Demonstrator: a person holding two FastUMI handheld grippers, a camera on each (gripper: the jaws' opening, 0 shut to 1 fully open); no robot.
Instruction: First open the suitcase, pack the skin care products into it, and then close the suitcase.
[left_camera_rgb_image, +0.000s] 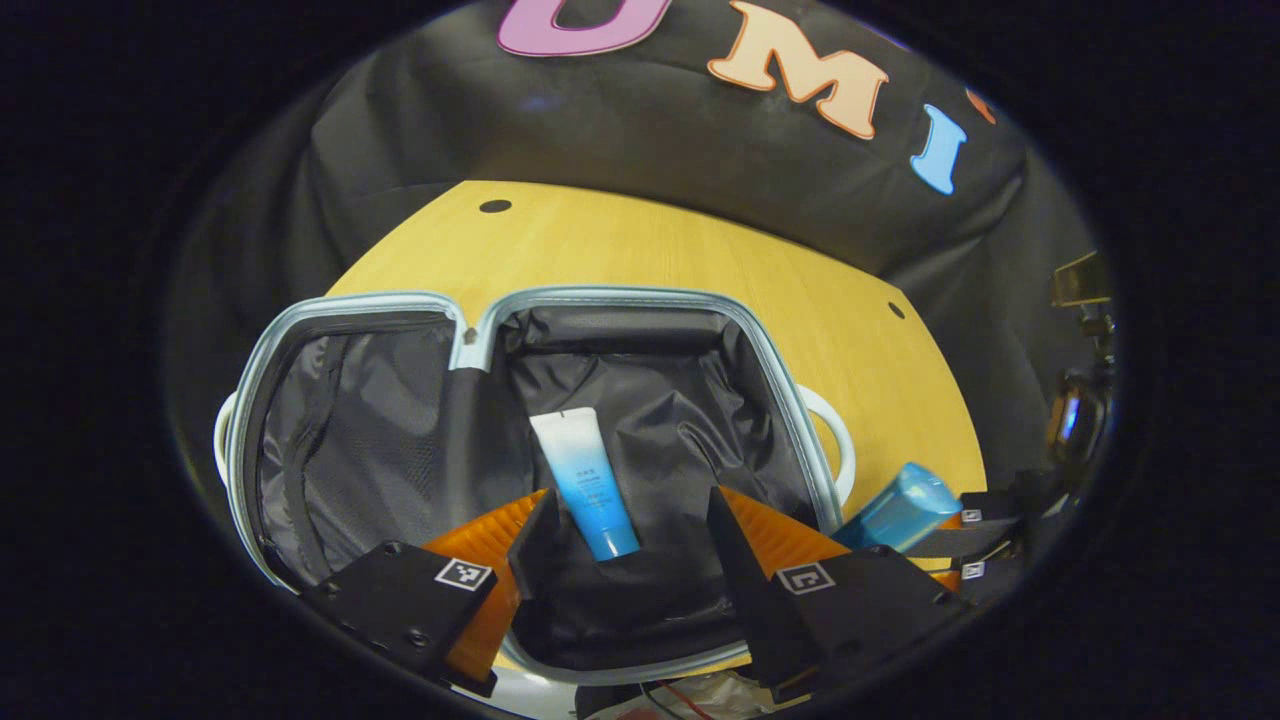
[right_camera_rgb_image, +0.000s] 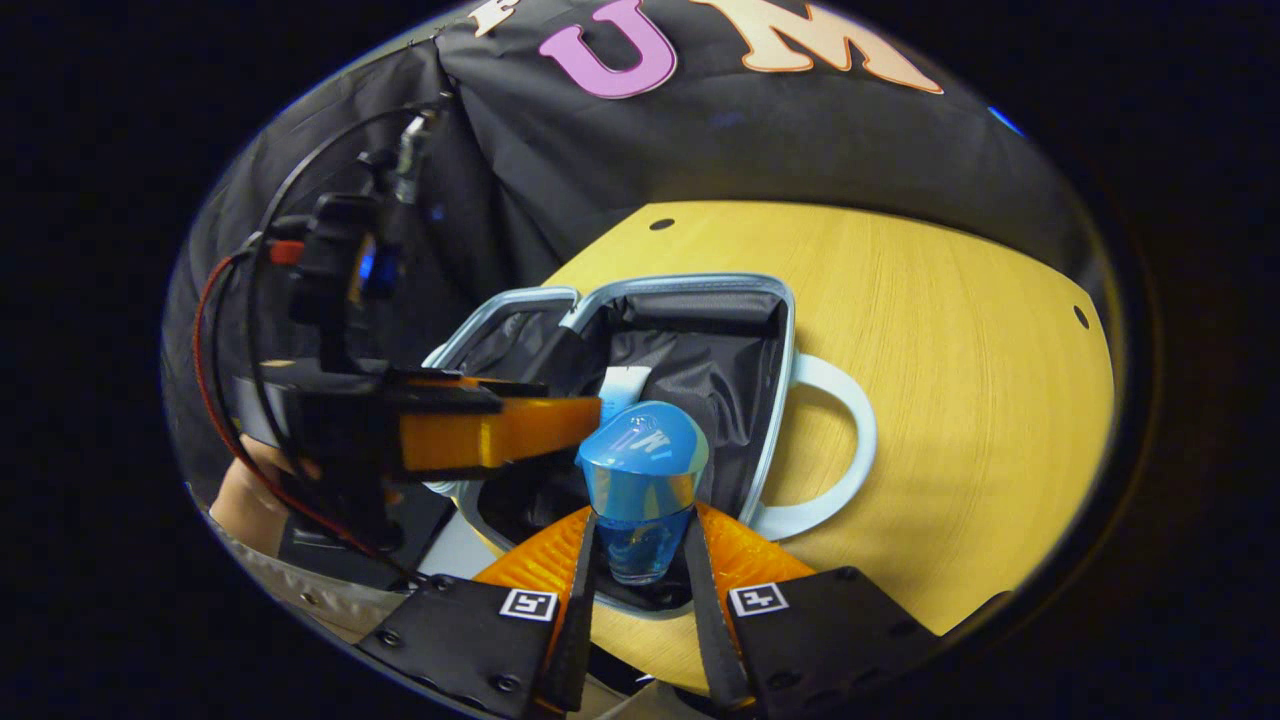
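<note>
The right gripper (right_camera_rgb_image: 640, 560) pinches a blue bottle (right_camera_rgb_image: 640, 480) between both fingers, over the near edge of the open suitcase (right_camera_rgb_image: 780, 330). The left gripper (left_camera_rgb_image: 625, 550) hangs spread wide, holding nothing, above a blue-and-white tube (left_camera_rgb_image: 585, 480) lying in the suitcase lining on the tabletop (left_camera_rgb_image: 640, 250).

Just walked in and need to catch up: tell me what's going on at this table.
A person is packing skin care items into an open suitcase on a wooden table, using two handheld grippers. A blue and white tube already lies inside on the lining. The left gripper hangs open above it, holding nothing. The right gripper is shut on a blue bottle, held at the suitcase's edge and not yet set down.
</note>
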